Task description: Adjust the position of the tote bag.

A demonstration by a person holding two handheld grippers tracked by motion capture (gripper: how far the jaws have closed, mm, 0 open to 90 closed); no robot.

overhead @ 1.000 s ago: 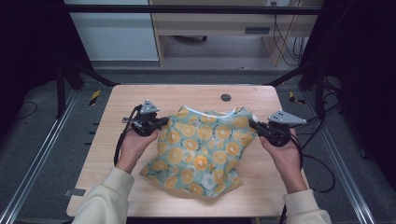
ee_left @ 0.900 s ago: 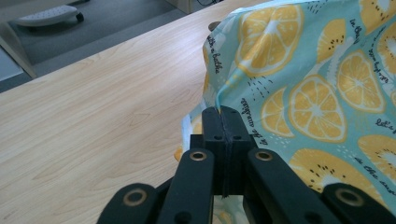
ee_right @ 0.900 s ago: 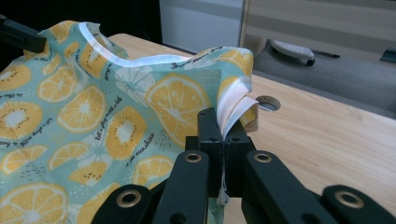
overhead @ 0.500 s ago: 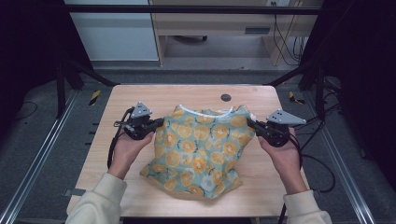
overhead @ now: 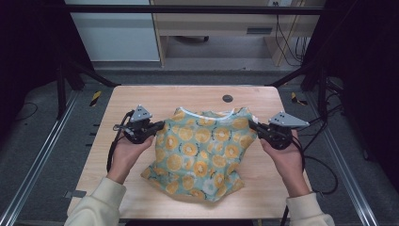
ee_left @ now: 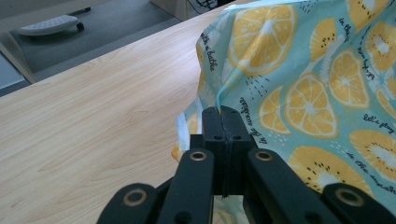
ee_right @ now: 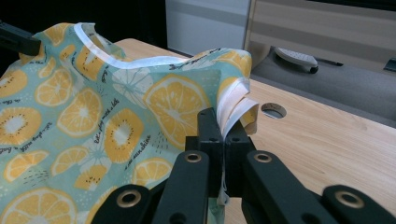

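A teal top printed with orange slices [overhead: 202, 146] hangs stretched between both grippers over the middle of the wooden table [overhead: 141, 99], its white-trimmed neckline [overhead: 207, 113] at the far side and its hem bunched near the front edge. My left gripper [overhead: 160, 125] is shut on the top's left edge; in the left gripper view its jaws [ee_left: 222, 116] pinch the cloth [ee_left: 303, 84]. My right gripper [overhead: 251, 124] is shut on the right edge, where the right gripper view shows folded white trim [ee_right: 236, 109] between the jaws [ee_right: 222, 122], with the top [ee_right: 116, 107] spreading left.
A small round hole [overhead: 227, 98] sits in the table behind the top, also seen as a hole [ee_right: 274, 110] in the right gripper view. Metal rails [overhead: 37, 160] run along both sides of the table. Bare wood lies left and right of the cloth.
The left gripper has moved outward to the left with the cloth, so the top is pulled wider and flatter. The right gripper has hardly moved.
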